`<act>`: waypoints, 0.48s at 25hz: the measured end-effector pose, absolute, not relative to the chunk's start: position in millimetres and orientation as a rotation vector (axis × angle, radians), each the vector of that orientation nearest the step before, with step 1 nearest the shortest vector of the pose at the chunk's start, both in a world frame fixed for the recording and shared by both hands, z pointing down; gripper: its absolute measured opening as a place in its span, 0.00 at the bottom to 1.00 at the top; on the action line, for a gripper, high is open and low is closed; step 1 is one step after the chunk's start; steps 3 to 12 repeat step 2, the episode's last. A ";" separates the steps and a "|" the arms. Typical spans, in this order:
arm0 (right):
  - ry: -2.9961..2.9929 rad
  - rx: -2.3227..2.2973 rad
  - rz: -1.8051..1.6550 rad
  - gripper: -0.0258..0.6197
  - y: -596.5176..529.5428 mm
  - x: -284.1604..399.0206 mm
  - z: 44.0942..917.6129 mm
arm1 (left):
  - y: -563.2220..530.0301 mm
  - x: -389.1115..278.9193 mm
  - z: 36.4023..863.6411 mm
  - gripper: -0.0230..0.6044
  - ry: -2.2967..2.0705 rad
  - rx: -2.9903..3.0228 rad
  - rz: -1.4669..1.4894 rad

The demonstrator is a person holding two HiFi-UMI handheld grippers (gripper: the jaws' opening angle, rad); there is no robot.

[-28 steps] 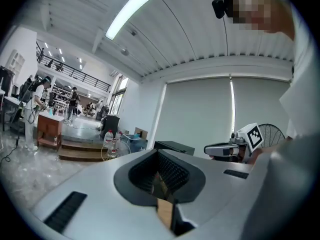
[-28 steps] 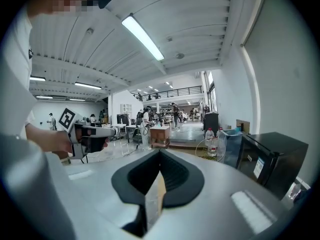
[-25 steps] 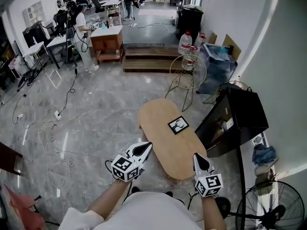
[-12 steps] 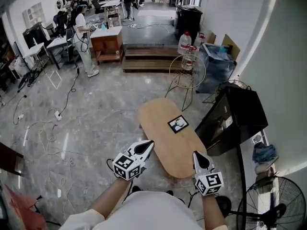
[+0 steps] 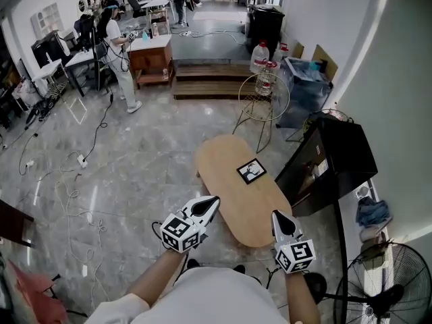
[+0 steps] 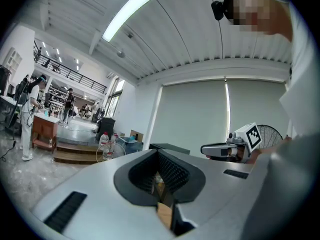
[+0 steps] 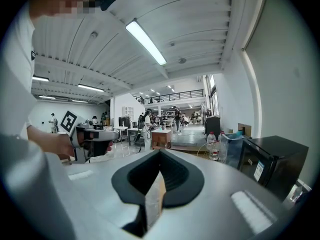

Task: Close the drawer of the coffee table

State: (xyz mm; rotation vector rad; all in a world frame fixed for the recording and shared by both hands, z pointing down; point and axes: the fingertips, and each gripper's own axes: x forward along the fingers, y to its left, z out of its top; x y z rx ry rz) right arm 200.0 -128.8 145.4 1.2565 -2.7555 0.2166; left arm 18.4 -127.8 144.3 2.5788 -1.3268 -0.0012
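Sam: Hardly anything has moved. Both grippers sit about where they were. Only the person in white (image 5: 120,54), far back by the wooden cabinet (image 5: 150,58), has taken a small step.

Lou: Where is the left gripper (image 5: 212,202)?

Sam: Low in the head view, with its tip by the near left edge of the coffee table (image 5: 236,204). I cannot tell if it touches the edge.

Lou: Are its two jaws pressed together?

Sam: Yes, tight together, with nothing pinched.

Lou: And the right gripper (image 5: 277,219)?

Sam: Its tip shows over the near right end of the table top. Its jaws are together too, and they hold nothing.

Lou: Where is the drawer?

Sam: The oval wooden top hides it from above, so I cannot see if it is out or in.

Lou: What lies on the top?

Sam: One small black and white card (image 5: 251,171), past the middle and closer to the right side.

Lou: What stands near the table?

Sam: A black cabinet (image 5: 337,160) stands just to its right. A round wire stand (image 5: 264,98) is at the far end, with a big water bottle (image 5: 260,61) behind it. A fan (image 5: 388,292) is in the bottom right corner. Cables (image 5: 67,194) trail on the shiny grey floor (image 5: 148,154) to the left.
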 end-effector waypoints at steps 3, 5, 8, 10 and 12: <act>-2.759 1.255 0.216 0.06 -130.2 201.0 146.5 | -129.5 21.1 145.0 0.05 -1.323 2.581 -0.007; -2.759 1.255 0.216 0.06 -130.2 201.0 146.5 | -129.5 21.1 145.0 0.05 -1.323 2.581 -0.007; -2.759 1.255 0.216 0.06 -130.2 201.0 146.5 | -129.5 21.1 145.0 0.05 -1.323 2.581 -0.007; -2.759 1.255 0.216 0.06 -130.2 201.0 146.5 | -129.5 21.1 145.0 0.05 -1.323 2.581 -0.007; -2.759 1.255 0.216 0.06 -130.2 201.0 146.5 | -129.5 21.1 145.0 0.05 -1.323 2.581 -0.007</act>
